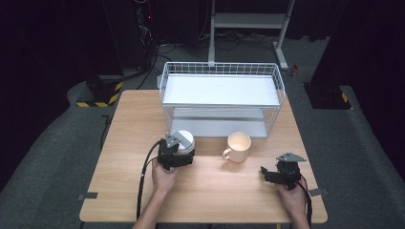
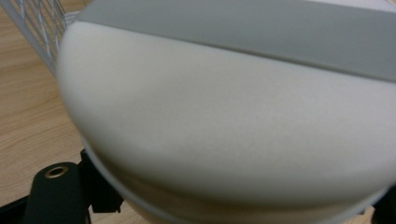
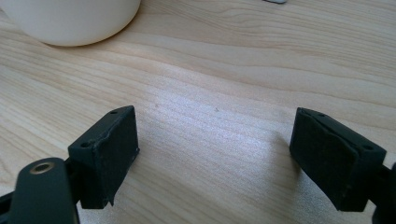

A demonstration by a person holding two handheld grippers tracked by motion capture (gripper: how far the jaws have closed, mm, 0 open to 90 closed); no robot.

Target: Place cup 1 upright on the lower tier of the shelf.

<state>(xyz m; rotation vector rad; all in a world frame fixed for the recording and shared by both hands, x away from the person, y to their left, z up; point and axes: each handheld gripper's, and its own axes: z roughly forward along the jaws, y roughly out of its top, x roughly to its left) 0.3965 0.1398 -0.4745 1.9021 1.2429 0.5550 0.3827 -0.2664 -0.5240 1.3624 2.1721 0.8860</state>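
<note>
Cream mug [image 1: 238,146] sits upright beside white cup [image 1: 186,141] in left tongs [image 1: 175,157]

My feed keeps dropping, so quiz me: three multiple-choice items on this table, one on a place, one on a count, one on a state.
1. Where is the handled mug?
A. on the rack's top shelf
B. on the table in front of the rack
C. in the right gripper

2. How many cups are on the table?
A. two
B. three
C. four

3. How do the right gripper's jaws stand?
A. shut on a cup
B. shut, empty
C. open, empty

Answers: 1 B, it stands on wood before the rack. 2 A, the mug plus the white cup at the left gripper. 3 C, bare wood shows between the jaws.
</note>
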